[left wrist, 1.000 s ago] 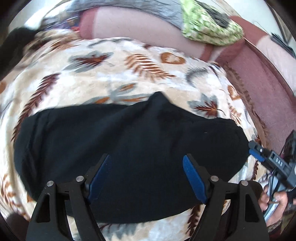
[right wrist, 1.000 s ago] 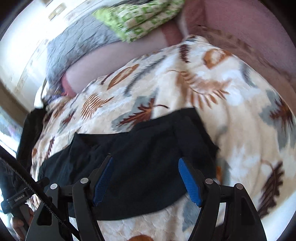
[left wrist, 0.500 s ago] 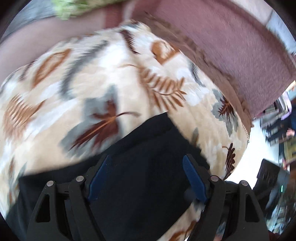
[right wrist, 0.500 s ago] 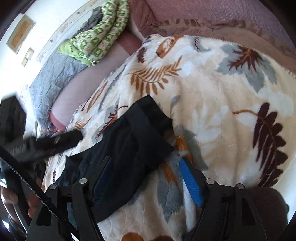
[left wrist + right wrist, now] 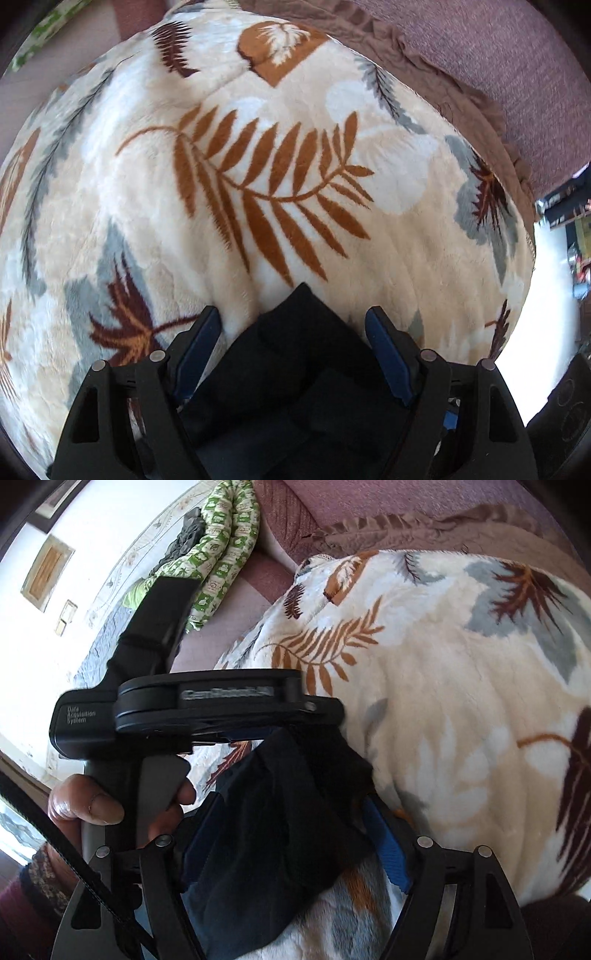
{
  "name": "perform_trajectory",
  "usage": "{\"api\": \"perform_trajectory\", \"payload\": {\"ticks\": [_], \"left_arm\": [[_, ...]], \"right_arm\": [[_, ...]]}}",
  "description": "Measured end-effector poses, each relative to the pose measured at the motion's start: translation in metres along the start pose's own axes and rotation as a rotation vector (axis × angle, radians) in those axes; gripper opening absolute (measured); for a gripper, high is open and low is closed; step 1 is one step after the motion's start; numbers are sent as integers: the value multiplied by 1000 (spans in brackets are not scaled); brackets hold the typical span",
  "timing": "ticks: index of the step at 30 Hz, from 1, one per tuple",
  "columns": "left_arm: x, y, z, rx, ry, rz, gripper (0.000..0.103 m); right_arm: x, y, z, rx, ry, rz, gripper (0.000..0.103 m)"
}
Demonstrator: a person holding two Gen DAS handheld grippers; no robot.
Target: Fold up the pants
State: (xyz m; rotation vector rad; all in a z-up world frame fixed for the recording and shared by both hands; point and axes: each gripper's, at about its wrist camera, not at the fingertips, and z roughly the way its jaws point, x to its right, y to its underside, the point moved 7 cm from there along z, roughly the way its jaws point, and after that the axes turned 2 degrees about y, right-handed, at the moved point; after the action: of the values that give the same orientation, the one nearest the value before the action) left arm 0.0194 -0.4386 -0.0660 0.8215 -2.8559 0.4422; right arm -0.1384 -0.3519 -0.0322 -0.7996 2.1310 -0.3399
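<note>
The black pants (image 5: pixel 295 376) lie on the leaf-patterned blanket (image 5: pixel 280 192). In the left wrist view a corner of the pants sits between the spread blue fingers of my left gripper (image 5: pixel 291 350), which is open over it. In the right wrist view the pants (image 5: pixel 280 812) lie bunched between the open fingers of my right gripper (image 5: pixel 291 834). The left gripper's black body (image 5: pixel 207 709) shows there too, held by a hand (image 5: pixel 88 805), right above the same pants end.
The blanket covers a maroon sofa (image 5: pixel 480 55) with a brown frilled edge (image 5: pixel 424 88). A green patterned cushion (image 5: pixel 221 539) and grey quilt lie at the sofa's far end. The blanket's right edge drops to a bright floor (image 5: pixel 546 295).
Both grippers have moved to the right end of the pants and closer to it. The left gripper now sits close beside the right one over the same corner.
</note>
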Motion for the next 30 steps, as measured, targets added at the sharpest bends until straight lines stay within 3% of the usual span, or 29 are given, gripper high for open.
{"api": "perform_trajectory", "payload": {"ticks": [1,3,4,5,8,13,20,25,30], "left_arm": [[1,0,-1,1,-11,13,60],[-2,-1,-7,16,-49,38,33],[-4,0,-12,26,-29,26,25],[-8,2,-18,40,-4,9,23],[-14,8,-37,95,36,-20,21],[-22,30,-80,206,97,-77,19],[-54,78,-135,345,193,-217,19],[-105,134,-154,428,226,-388,20],[-159,200,-149,423,169,-618,30]], "right_arm": [[-2,-1,2,5,9,-13,81],[-4,-5,8,6,22,-23,66],[-2,-6,9,1,20,-18,39],[0,-6,11,-16,3,-1,23],[-1,-7,9,-31,-40,26,19],[-40,-9,-13,11,-45,-153,16],[-109,14,-29,-29,-125,-329,16],[-160,51,-17,-121,-193,-457,16],[-191,95,21,-244,-216,-571,16]]}}
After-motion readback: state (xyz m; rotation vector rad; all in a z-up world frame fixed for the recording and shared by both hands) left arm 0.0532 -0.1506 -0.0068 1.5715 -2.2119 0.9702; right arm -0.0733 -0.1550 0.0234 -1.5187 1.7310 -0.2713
